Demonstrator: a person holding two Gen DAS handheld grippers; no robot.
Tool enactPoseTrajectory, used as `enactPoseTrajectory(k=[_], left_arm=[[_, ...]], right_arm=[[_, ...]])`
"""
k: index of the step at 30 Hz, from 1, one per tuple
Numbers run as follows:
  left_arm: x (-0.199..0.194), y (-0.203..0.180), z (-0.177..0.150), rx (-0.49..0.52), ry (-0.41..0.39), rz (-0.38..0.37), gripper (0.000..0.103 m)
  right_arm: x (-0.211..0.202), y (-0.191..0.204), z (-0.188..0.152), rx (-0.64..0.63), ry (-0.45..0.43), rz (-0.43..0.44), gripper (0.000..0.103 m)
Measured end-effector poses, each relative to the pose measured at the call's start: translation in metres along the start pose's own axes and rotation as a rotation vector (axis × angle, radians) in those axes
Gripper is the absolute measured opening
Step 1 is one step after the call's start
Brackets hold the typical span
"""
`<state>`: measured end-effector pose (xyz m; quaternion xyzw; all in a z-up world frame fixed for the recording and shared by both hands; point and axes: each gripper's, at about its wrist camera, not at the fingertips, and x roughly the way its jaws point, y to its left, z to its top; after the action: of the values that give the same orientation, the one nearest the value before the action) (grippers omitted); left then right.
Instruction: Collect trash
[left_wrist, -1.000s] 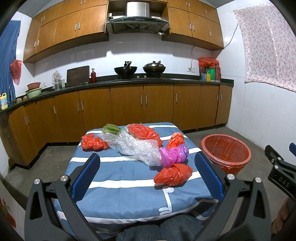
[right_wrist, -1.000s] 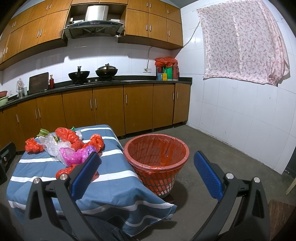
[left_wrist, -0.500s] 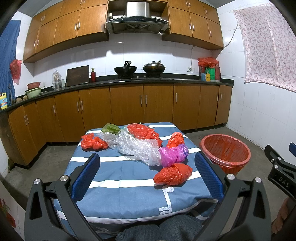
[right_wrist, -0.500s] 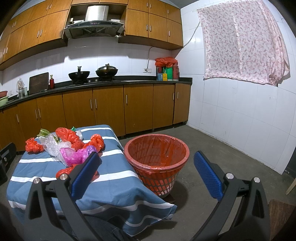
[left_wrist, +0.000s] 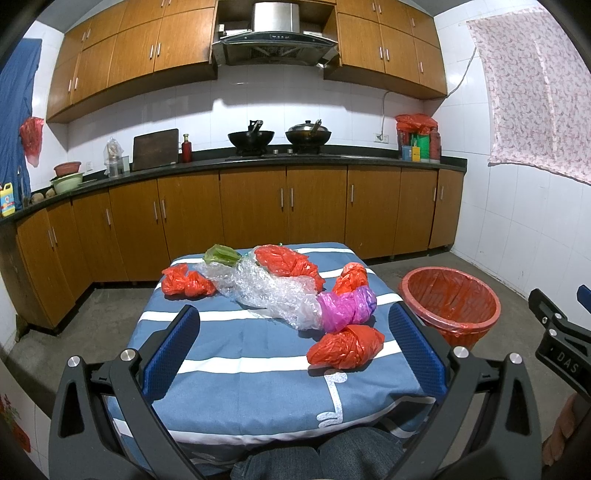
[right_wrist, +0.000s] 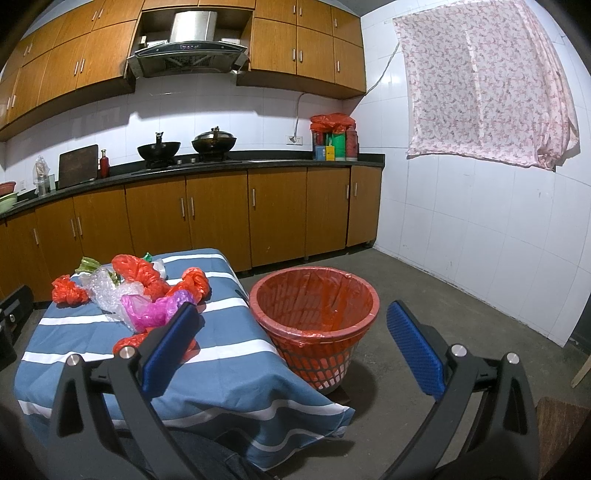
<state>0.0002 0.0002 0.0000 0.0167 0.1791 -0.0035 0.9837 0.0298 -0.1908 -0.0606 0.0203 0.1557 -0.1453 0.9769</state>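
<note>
Left wrist view: the left gripper (left_wrist: 293, 341) hangs above the near edge of the surface (left_wrist: 240, 354), which is covered with a blue cloth with white stripes. Its jaws stand wide apart and hold nothing. The trash lies in a loose cluster on the far and right parts of the cloth. Nearest is a crumpled red bag (left_wrist: 345, 347), lying between the blue pads in this view but clear of them. Just behind it is a purple bag (left_wrist: 347, 308), touching a long wad of bubble wrap (left_wrist: 273, 291) that runs toward the far left. More red bags lie at the left (left_wrist: 186, 282), on top of the wrap (left_wrist: 286, 264) and at the right (left_wrist: 351, 277). A green scrap (left_wrist: 219, 254) sits at the far end of the wrap.

A red bin (left_wrist: 448, 306), lined with a red bag, stands on the floor just right of the surface. It looks empty.

Right wrist view: the right gripper (right_wrist: 291, 349) points toward the bin (right_wrist: 314, 321), its jaws also wide apart and empty. The same pile (right_wrist: 147, 291) lies to its left. A denim-clad knee shows at the bottom edge.
</note>
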Motion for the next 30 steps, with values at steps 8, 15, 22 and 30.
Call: enactPoseTrajectory(k=[8,15,22,30], left_arm=[[0.0,-0.001,0.0,-0.002,0.001,0.0,0.101],[-0.001,-0.001,0.0,-0.002,0.002,0.0,0.101],[0.003,0.005,-0.005,-0.005,0.006,0.004,0.101],[0.008,0.007,-0.006,-0.021,0.027,0.013,0.101]], right_arm=[[0.01,-0.002,-0.008,-0.001,0.003,0.012,0.099],[0.001,0.002,0.0,0.0,0.003,0.019,0.099],[0.002,0.003,0.0,0.0,0.008,0.024,0.099],[0.01,0.005,0.001,0.016,0.029,0.049,0.099]])
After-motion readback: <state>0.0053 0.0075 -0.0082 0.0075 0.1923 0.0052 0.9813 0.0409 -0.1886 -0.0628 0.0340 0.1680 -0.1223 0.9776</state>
